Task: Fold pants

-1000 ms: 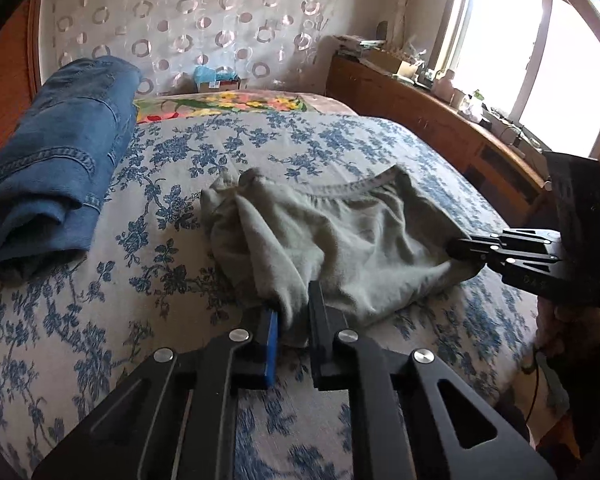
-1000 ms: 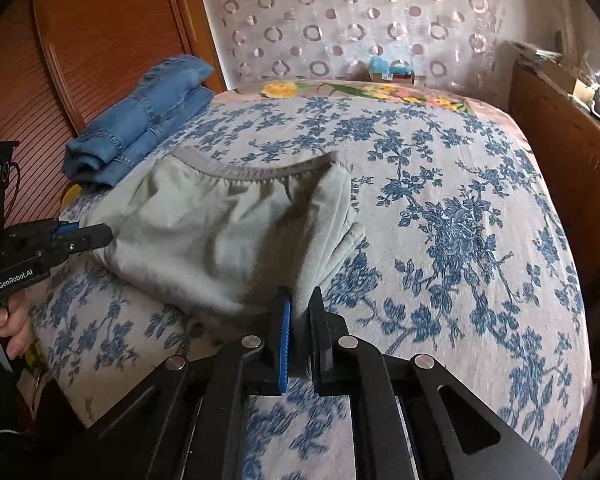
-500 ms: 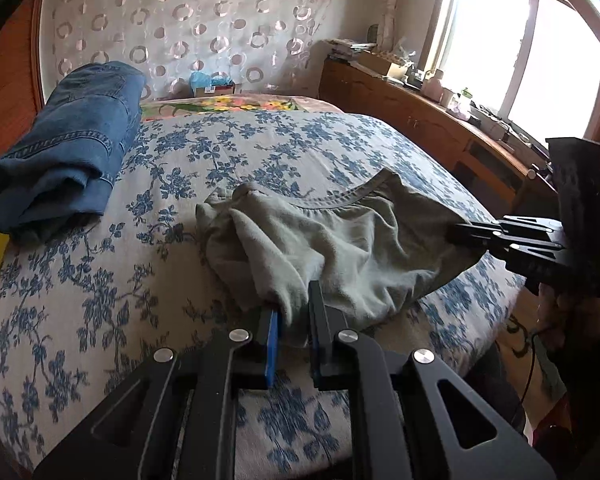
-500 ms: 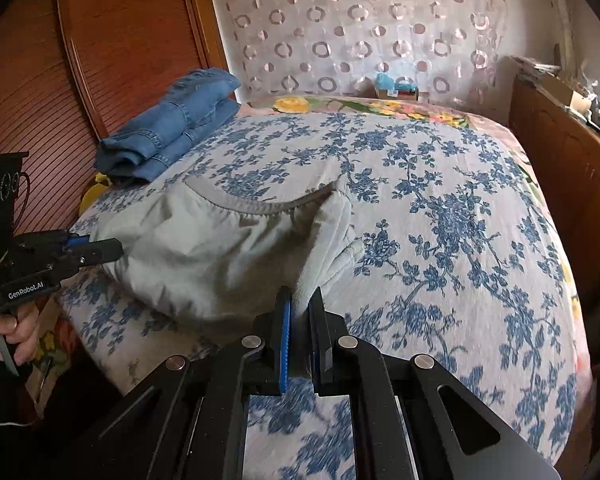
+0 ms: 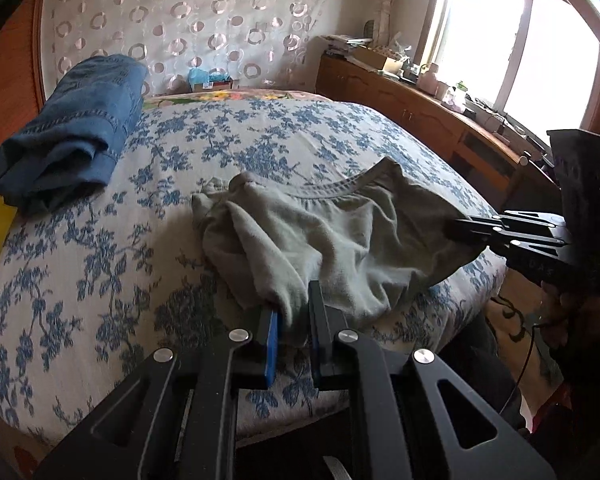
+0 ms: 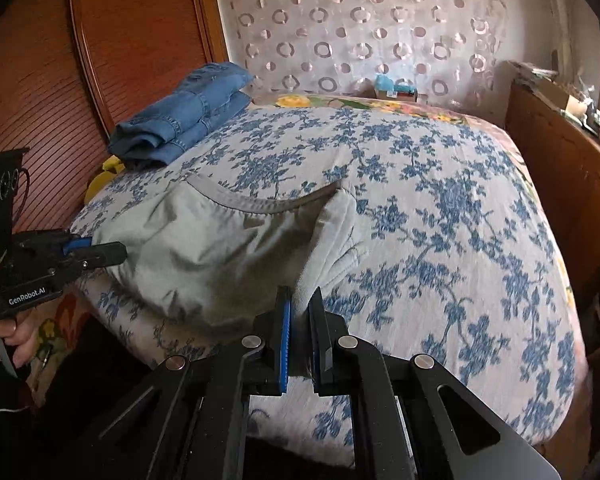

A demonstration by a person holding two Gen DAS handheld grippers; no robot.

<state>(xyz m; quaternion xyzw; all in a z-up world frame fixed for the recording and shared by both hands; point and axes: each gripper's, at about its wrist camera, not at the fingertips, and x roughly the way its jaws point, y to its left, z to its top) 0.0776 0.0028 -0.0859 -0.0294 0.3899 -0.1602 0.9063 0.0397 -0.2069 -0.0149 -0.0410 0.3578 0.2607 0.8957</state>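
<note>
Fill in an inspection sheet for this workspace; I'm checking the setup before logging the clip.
Surface: bed with a blue-flowered cover.
Job's things: grey pants, bunched near the bed's edge, waistband away from the grippers.
Clutter: folded jeans by the headboard; small box at the bed's far end.
Grippers: left gripper and right gripper both shut on the pants.
Cables: dark cable below the right gripper.
Surroundings: wooden sideboard with small items, window, circle-patterned curtain.
</note>
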